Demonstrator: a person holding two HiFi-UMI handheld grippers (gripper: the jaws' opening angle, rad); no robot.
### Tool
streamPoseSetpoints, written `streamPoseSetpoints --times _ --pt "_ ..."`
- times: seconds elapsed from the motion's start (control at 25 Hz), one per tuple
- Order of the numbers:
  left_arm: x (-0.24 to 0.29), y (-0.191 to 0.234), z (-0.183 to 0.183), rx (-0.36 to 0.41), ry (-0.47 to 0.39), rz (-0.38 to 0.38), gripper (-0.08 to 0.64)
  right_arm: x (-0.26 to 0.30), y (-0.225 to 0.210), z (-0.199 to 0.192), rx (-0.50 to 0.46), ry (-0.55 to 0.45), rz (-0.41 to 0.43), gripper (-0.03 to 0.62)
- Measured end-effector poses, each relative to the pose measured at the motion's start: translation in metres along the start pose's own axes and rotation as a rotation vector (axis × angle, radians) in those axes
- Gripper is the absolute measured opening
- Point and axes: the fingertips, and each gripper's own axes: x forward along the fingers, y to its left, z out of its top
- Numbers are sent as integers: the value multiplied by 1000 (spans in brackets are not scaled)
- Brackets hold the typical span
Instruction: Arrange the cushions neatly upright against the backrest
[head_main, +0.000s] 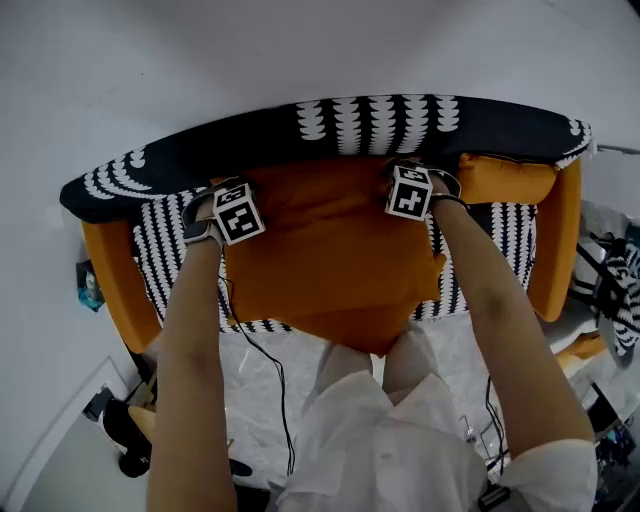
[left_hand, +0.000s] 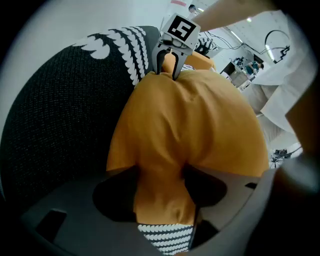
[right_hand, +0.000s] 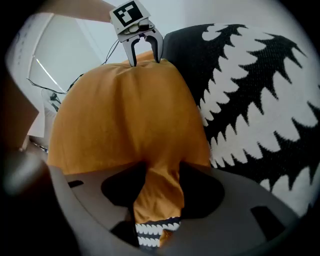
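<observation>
Below my headset camera, the sofa (head_main: 548, 262) takes up most of the picture: orange armrests on either side, a black seat with a white scallop print, and a dark backrest (head_main: 250, 150) with the same print in bands. Across the middle of it is the big orange cushion (head_main: 330, 250), its upper edge up against the backrest and its body covering the centre of the seat; I cannot tell whether its lower edge rests on the seat. A second orange cushion (head_main: 505, 178) sits in the far right corner, tucked between the backrest and the right armrest, apart from the big one. My two bare forearms reach down to the big cushion's two upper corners. The left gripper (left_hand: 161, 180) points steeply down at the left corner, jaws spread wide, with that corner poking up loosely between them and the printed seat showing beyond it. The right gripper (right_hand: 160, 175) is at the opposite corner in the same way, jaws apart, with the orange cloth lying between them but not squeezed. I read both as released, neither one clamping the fabric.
</observation>
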Motion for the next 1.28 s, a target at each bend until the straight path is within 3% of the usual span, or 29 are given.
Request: streamPoseSetpoints --times 0.24,0.44,0.64,0.8,0.96,1.28 --pt "5 -6 0 24 29 39 124 -2 0 -1 69 -6 -69 22" --pt "-20 -7 0 -8 33 76 39 -27 -1 6 29 37 -148 14" --pt "-64 -53 -3 -25 23 63 26 -82 44 16 -47 42 -119 12" --pt "-111 -61 16 -35 -16 149 26 -133 56 16 -126 60 -182 12" --pt "-149 -83 30 -30 -37 192 28 -180 71 15 -136 61 -245 12" --pt "-194 -58 72 -4 -83 360 28 -246 34 6 -126 63 -442 14"
